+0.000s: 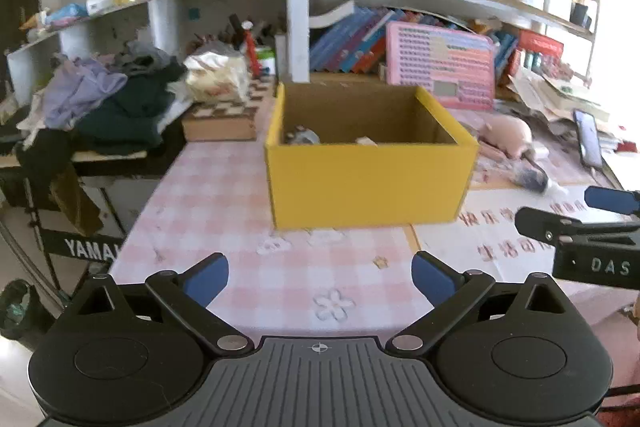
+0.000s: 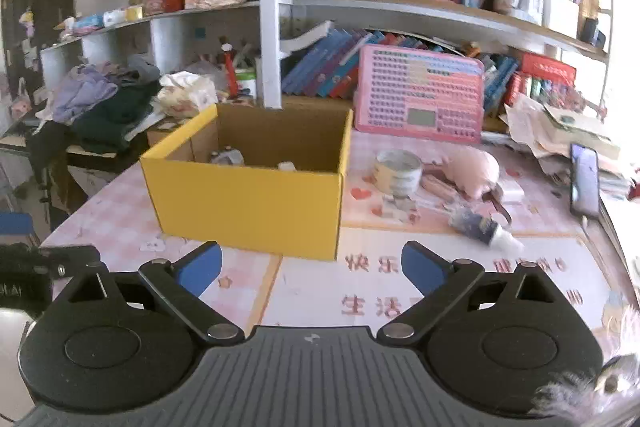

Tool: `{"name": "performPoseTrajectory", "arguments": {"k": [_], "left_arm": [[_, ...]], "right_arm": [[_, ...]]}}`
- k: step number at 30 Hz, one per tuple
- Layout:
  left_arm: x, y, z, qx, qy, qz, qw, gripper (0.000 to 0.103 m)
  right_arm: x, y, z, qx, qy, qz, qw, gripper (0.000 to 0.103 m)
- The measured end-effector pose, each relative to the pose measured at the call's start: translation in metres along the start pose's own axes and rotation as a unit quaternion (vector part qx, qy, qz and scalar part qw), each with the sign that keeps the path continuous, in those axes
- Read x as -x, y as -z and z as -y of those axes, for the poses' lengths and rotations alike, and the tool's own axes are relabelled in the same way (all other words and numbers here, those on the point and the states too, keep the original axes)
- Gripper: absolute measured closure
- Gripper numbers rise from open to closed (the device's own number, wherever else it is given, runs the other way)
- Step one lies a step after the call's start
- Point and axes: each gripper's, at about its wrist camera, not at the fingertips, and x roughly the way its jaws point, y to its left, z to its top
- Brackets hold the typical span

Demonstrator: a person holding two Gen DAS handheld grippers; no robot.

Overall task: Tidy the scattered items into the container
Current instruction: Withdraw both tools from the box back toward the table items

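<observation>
While both my left gripper [image 1: 320,281] and right gripper [image 2: 312,269] stand wide and empty before the yellow box [image 2: 248,199] (some items already inside), I judge the next reach is rightward, for the tape roll [image 2: 398,173], tube [image 2: 480,227] and pink toy [image 2: 474,173] on the table.

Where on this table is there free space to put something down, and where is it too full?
Free: the checked cloth in front of and left of the yellow box, and the white mat with red writing before the right gripper. Crowded: right of the box, where the tape roll, pink toy, tube and phone lie.
</observation>
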Motion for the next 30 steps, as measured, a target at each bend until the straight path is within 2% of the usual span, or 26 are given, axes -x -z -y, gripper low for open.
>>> {"name": "performPoseTrajectory", "arguments": {"k": [7, 13, 21, 30], "left_arm": [[-0.005, 0.006, 0.016, -0.027, 0.031, -0.021, 0.9989, 0.003], [-0.014, 0.008, 0.029, -0.024, 0.049, -0.033, 0.9980, 0.002], [-0.021, 0.005, 0.044, -0.035, 0.055, -0.037, 0.9972, 0.002], [-0.026, 0.001, 0.054, -0.037, 0.059, -0.045, 0.9966, 0.002]], "right_arm": [[0.003, 0.013, 0.003, 0.001, 0.010, -0.030, 0.999, 0.005], [0.005, 0.021, 0.012, 0.006, 0.031, -0.047, 0.998, 0.005], [0.011, 0.028, 0.030, 0.004, 0.075, -0.040, 0.996, 0.005], [0.002, 0.028, 0.045, -0.009, 0.075, -0.061, 0.995, 0.005]]}}
